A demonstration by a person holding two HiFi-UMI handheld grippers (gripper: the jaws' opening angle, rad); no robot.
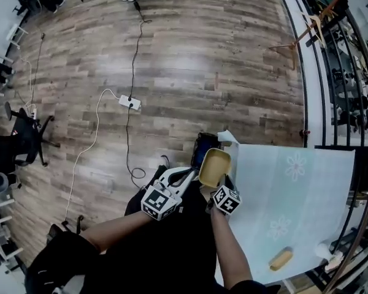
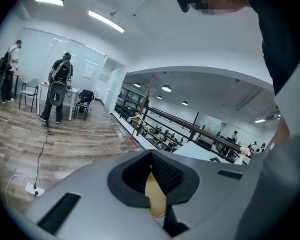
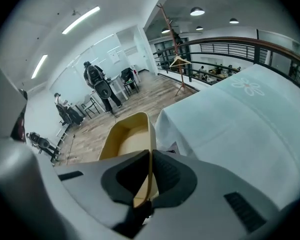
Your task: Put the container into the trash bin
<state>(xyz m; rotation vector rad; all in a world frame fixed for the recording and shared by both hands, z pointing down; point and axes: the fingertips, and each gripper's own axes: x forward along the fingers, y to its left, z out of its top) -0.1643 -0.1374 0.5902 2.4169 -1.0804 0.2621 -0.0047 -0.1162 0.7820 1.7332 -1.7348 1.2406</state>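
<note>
A yellow, open-topped container (image 1: 214,166) hangs tilted in the air just off the table's near corner. Both grippers hold it. My left gripper (image 1: 195,175) is shut on its thin rim from the left; in the left gripper view only a yellow sliver of the container (image 2: 155,196) shows between the left gripper (image 2: 152,184) pads. My right gripper (image 1: 218,182) is shut on a side wall from below, and the container (image 3: 126,138) reaches out beyond the right gripper (image 3: 149,176). A black trash bin (image 1: 203,144) stands on the floor right behind the container, partly hidden by it.
A table with a pale blue flowered cloth (image 1: 294,195) fills the right side, with a yellowish object (image 1: 281,260) near its front. A power strip (image 1: 129,102) and cables lie on the wooden floor. An office chair (image 1: 21,141) stands at left, and a railing (image 1: 331,72) runs along the right.
</note>
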